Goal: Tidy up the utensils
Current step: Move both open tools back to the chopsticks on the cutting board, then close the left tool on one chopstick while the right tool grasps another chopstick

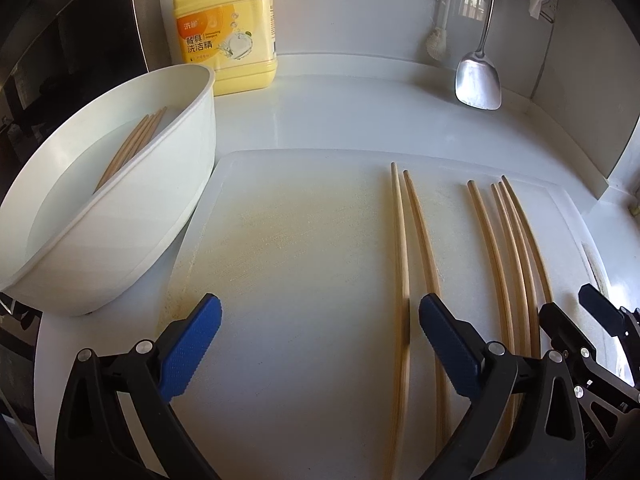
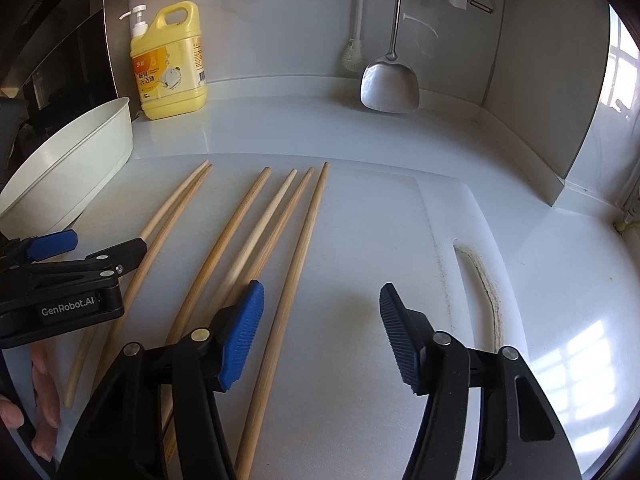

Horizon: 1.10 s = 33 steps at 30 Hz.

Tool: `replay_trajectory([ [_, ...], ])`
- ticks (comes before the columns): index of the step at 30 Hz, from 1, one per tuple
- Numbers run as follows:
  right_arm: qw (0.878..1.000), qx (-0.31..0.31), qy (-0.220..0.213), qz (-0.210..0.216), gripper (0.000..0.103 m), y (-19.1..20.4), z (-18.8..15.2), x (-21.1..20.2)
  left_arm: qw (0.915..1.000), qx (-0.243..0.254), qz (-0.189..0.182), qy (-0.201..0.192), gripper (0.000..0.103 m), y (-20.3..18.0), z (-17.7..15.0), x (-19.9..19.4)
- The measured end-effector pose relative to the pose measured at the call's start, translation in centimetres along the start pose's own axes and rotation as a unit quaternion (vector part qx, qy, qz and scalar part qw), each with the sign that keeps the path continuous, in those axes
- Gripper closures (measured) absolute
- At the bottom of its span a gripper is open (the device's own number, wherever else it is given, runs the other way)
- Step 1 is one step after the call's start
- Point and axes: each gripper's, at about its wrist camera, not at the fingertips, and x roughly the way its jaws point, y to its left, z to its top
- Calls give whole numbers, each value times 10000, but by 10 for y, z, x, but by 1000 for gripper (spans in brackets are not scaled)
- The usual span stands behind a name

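On the left wrist view, my left hand-held gripper [image 1: 320, 320] tilts down over the white cutting board [image 1: 288, 240], its jaws spread wide with nothing between the blue pads. The right pad sits over the lower part of a pair of chopsticks [image 1: 404, 240] that lie lengthwise on the board; I cannot tell if it touches them. Further right lie four more chopsticks [image 1: 508, 240], their near ends hidden behind the black frame of my right hand-held gripper [image 1: 576, 312], which is cut off at the edge. A white bowl [image 1: 160, 216] stands tilted at the left, partly on the board, with a bundle of chopsticks [image 1: 132, 144] inside; its rim hides their lower ends. Behind it on the desk [image 1: 360, 112] stands a yellow soap bottle [image 1: 228, 32] with Chinese print I cannot read surely. A metal spatula [image 1: 478, 80] hangs at the back wall.

From the right wrist view, my right hand-held gripper [image 2: 322, 332] also points down at the board [image 2: 360, 240], jaws about half open and gripping nothing; the rightmost chopstick [image 2: 296, 264] runs just beside the left pad. My left hand-held gripper [image 2: 76, 256] enters from the left, marked "GenRobot.AI", covering part of the left pair [image 2: 176, 204]. Fingers [image 2: 44, 384] show at the lower left edge. The bowl [image 2: 80, 152], the bottle [image 2: 172, 64] and the spatula [image 2: 390, 84] stand as before.
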Motion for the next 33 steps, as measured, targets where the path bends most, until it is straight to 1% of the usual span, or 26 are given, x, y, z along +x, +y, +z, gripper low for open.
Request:
replay_trajectory([
  [2, 10000, -43, 0, 71, 62, 3, 1, 0, 10000, 36, -17, -52, 11, -3, -2, -2],
  [5, 9998, -173, -52, 113, 72, 9, -1, -2, 9998, 136, -97, -105, 24, -8, -3, -6],
  [7, 9997, -185, -57, 145, 75, 11, 0, -2, 9994, 262, -194, -120, 40, -15, -2, -9],
  [9, 9997, -173, -55, 152, 75, 11, 0, -3, 9991, 319, -264, -86, 49, -19, -1, -10],
  [11, 9995, -215, -42, 210, 83, 12, 0, -3, 9988, 376, -293, -89, 56, -22, -2, -12],
  [12, 9994, -254, -37, 225, 86, 13, 0, -2, 9987, 402, -305, -104, 63, -24, -2, -13],
  [13, 9993, -306, -43, 197, 92, 15, 0, -2, 9985, 427, -316, -113, 73, -25, -3, -14],
  [14, 9993, -354, -53, 142, 94, 17, 0, -2, 9983, 454, -333, -119, 78, -27, -4, -15],
  [16, 9992, -353, -62, 161, 95, 16, 1, -1, 9978, 530, -383, -135, 96, -30, -5, -16],
  [19, 9994, -261, -46, 244, 97, 12, 1, -2, 9968, 716, -280, -219, 96, -35, -8, -18],
  [21, 9993, -221, -28, 286, 97, 10, 1, -2, 9966, 743, -281, -198, 96, -35, -8, -20],
  [25, 9993, 10, 27, 383, 97, 3, -1, -6, 9977, 450, -504, -4, 96, -25, -7, -21],
  [27, 9991, 101, 19, 408, 97, -1, 0, -11, 9979, 329, -559, 69, 96, -21, -7, -23],
  [33, 9988, 163, 5, 465, 97, -10, 5, -32, 9976, 51, -686, 102, 96, -13, -3, -49],
])
